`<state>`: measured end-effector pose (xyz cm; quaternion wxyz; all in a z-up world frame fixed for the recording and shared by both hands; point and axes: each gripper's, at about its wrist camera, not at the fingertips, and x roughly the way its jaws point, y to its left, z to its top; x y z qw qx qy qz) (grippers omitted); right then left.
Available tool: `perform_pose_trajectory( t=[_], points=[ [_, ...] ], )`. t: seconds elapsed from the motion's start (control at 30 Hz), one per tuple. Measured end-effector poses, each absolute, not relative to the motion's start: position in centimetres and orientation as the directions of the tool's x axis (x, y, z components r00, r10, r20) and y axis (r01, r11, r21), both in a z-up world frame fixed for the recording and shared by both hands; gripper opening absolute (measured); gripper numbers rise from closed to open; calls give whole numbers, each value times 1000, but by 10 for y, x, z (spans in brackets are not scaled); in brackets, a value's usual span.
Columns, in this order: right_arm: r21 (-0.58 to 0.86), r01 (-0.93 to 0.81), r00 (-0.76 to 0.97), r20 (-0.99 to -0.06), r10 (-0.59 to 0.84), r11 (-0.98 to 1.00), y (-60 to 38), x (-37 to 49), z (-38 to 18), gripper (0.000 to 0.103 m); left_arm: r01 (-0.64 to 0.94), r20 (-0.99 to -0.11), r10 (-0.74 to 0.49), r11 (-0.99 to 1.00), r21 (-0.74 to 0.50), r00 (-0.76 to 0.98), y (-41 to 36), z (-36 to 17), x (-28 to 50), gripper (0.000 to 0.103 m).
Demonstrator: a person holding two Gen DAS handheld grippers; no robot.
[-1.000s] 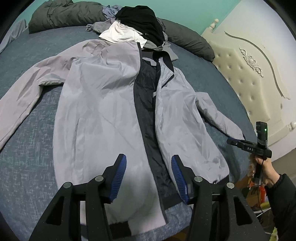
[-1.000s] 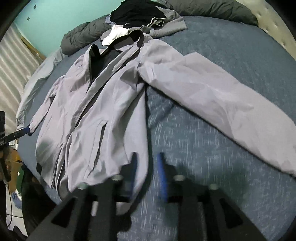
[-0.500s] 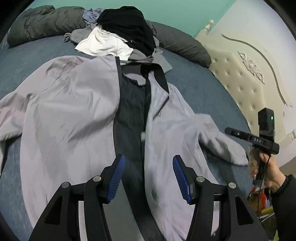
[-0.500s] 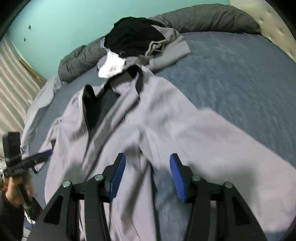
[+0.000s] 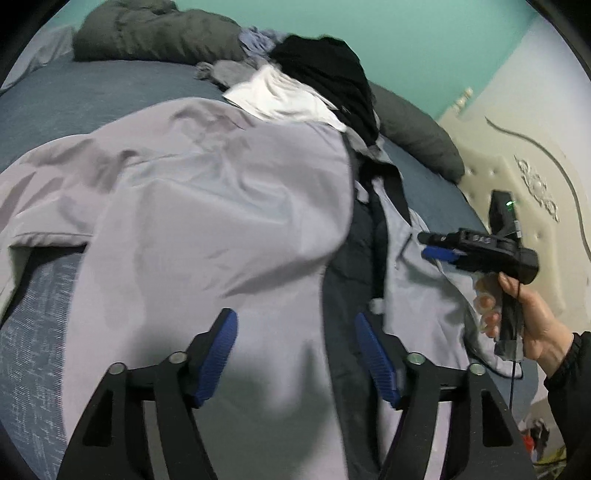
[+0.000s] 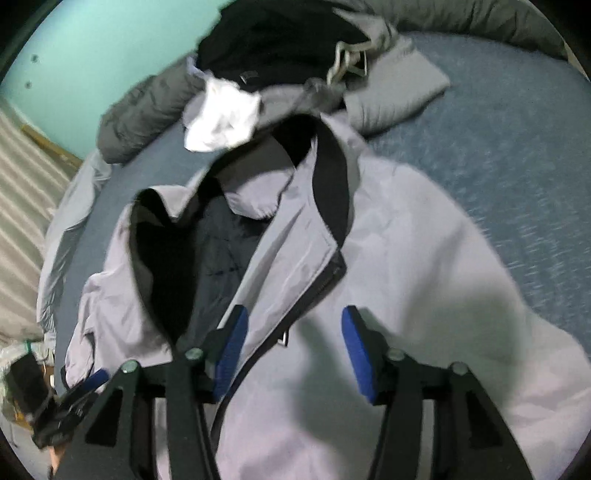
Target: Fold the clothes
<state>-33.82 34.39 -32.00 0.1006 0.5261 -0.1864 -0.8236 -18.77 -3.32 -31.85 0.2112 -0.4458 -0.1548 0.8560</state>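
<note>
A light grey jacket (image 5: pixel 207 206) with a dark lining lies open, front up, on the blue bed (image 5: pixel 74 96). It also shows in the right wrist view (image 6: pixel 424 266). My left gripper (image 5: pixel 295 350) is open and empty, low over the jacket's left front panel. My right gripper (image 6: pixel 291 350) is open and empty over the right front panel, near the zipper edge. The right gripper also shows in the left wrist view (image 5: pixel 439 247), hand-held above the jacket's right chest. The left gripper shows in the right wrist view (image 6: pixel 88 384) at the lower left.
A pile of clothes, black (image 5: pixel 325 74) and white (image 5: pixel 280 99), lies just beyond the jacket's collar. Dark grey pillows (image 5: pixel 155 33) line the far edge. A cream padded headboard (image 5: pixel 535 184) stands at the right. Striped curtains (image 6: pixel 18 177) hang at the left.
Both grippers have moved forward and lower over the jacket, toward its collar. The right gripper has come in from the sleeve end to above the chest. Both stayed open.
</note>
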Motion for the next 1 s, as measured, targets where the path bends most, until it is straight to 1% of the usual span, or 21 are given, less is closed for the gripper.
perform_pose_trajectory(
  t=[0.1,0.17,0.2,0.23,0.3,0.4,0.5,0.57,0.67,0.87,0.9,1.0],
  points=[
    [431,-70,-424,-829,-364,-900,344,-349,-334,58,-212,-696,489,-868,-449,-527,-43,-321,-189,73],
    [457,-97,-439,-817,-375,-884,348,-352,-340,58,-222,-674,500,-860,-459,-544,-47,-319,-189,74],
    [473,-109,-448,-808,-382,-874,350,-353,-342,57,-222,-667,504,-857,-465,-549,-48,-319,-189,74],
    [480,-106,-463,-799,-385,-871,350,-352,-341,54,-220,-665,507,-855,-471,-548,-49,-320,-190,74],
    [477,-82,-491,-783,-381,-875,348,-350,-335,28,-217,-663,514,-850,-481,-544,-51,-323,-192,74],
    [443,-22,-526,-767,-366,-896,336,-348,-320,13,-204,-666,511,-850,-486,-544,-55,-328,-194,74],
    [415,39,-561,-743,-364,-909,321,-352,-299,5,-184,-662,514,-844,-504,-546,-63,-331,-194,74],
    [404,78,-577,-728,-372,-912,307,-359,-286,4,-177,-660,510,-845,-506,-551,-67,-331,-194,74],
    [378,125,-562,-735,-379,-917,279,-377,-281,3,-166,-652,513,-839,-518,-559,-73,-331,-194,74],
    [364,158,-486,-780,-393,-918,227,-411,-307,4,-159,-639,511,-836,-525,-575,-81,-328,-196,74],
    [378,165,-462,-787,-410,-911,220,-415,-313,7,-156,-637,514,-832,-532,-575,-82,-329,-196,74],
    [402,172,-421,-796,-436,-899,212,-419,-321,9,-152,-641,517,-831,-536,-567,-83,-332,-197,74]
  ],
)
